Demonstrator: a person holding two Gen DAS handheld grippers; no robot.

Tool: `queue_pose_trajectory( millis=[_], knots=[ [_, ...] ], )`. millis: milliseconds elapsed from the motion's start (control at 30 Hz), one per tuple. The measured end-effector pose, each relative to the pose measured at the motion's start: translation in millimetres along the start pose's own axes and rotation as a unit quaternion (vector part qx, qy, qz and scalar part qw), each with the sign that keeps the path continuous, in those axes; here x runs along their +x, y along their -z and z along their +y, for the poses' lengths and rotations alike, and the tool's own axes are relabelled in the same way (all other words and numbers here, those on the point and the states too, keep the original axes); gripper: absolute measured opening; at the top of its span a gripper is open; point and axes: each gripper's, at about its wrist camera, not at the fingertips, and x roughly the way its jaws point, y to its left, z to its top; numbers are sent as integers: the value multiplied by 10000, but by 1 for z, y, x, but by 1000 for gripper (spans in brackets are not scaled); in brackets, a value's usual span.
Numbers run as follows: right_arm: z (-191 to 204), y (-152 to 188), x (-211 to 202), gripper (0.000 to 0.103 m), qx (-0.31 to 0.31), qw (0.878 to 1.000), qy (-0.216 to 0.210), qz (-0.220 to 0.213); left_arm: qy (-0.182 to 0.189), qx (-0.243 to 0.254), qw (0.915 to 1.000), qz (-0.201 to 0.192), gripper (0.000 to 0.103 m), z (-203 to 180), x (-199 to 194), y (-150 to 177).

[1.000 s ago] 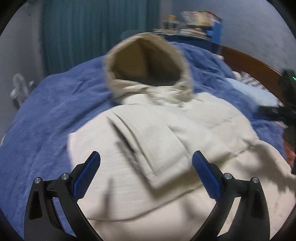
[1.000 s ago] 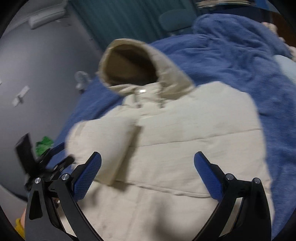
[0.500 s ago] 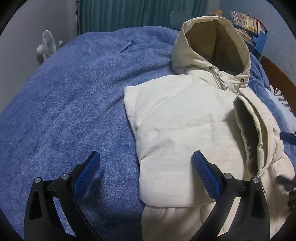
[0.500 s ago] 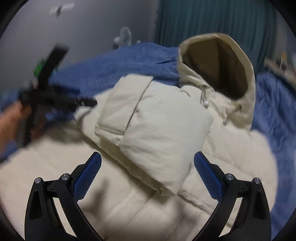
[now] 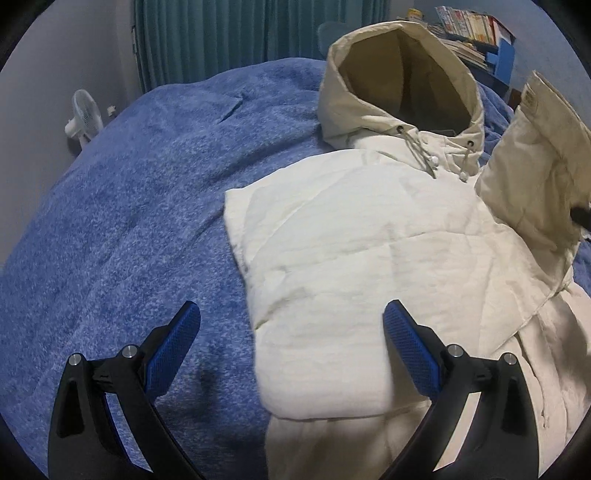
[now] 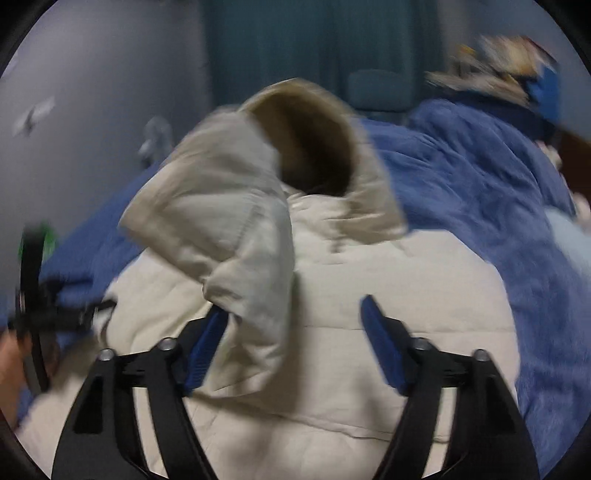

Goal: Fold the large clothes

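A cream hooded puffer jacket (image 5: 354,236) lies on a blue blanket (image 5: 110,206), hood (image 5: 402,70) pointing away. One sleeve (image 5: 317,354) is folded flat across its body. My left gripper (image 5: 291,339) is open and empty, low over that folded sleeve's edge. In the right wrist view the jacket (image 6: 388,295) fills the middle, and the other sleeve (image 6: 236,236) stands lifted and bunched between the fingers of my right gripper (image 6: 295,332). Its jaws are partly apart, the left pad against the sleeve. That lifted sleeve also shows in the left wrist view (image 5: 535,155).
A small white fan (image 5: 83,120) stands by the wall left of the bed. Teal curtains (image 5: 240,33) hang behind. A shelf of books (image 5: 469,26) is at the back right. The left gripper's black frame (image 6: 33,295) shows at the right view's left edge.
The right gripper has moved in under the right sleeve and raised it over the jacket. The left gripper has drawn back slightly toward the folded left sleeve.
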Motion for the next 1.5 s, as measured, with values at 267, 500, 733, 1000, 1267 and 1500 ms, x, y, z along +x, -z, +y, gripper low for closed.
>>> queue_pose_trajectory(
  millis=[267,500,733,1000,1267,1500],
  knots=[
    [-93,20,31,44,2108,9738,-597,602,19,340,9994,25,95,-24,3,1],
    [-112,6,-12,18,2074,9780,-207,-86,50,462,9988,-132,95,-38,-5,-6],
    [-144,35,6,21,2341,9694,543,497,-192,985,9950,15,95,-67,4,1],
    [-155,45,18,56,2192,9668,1021,831,-68,743,9972,89,95,-57,13,4],
    [-112,16,10,72,890,9930,687,374,206,473,9987,-28,95,-64,12,-8],
    [-105,40,54,74,497,9919,876,775,22,539,9985,64,96,-69,39,4]
  ],
)
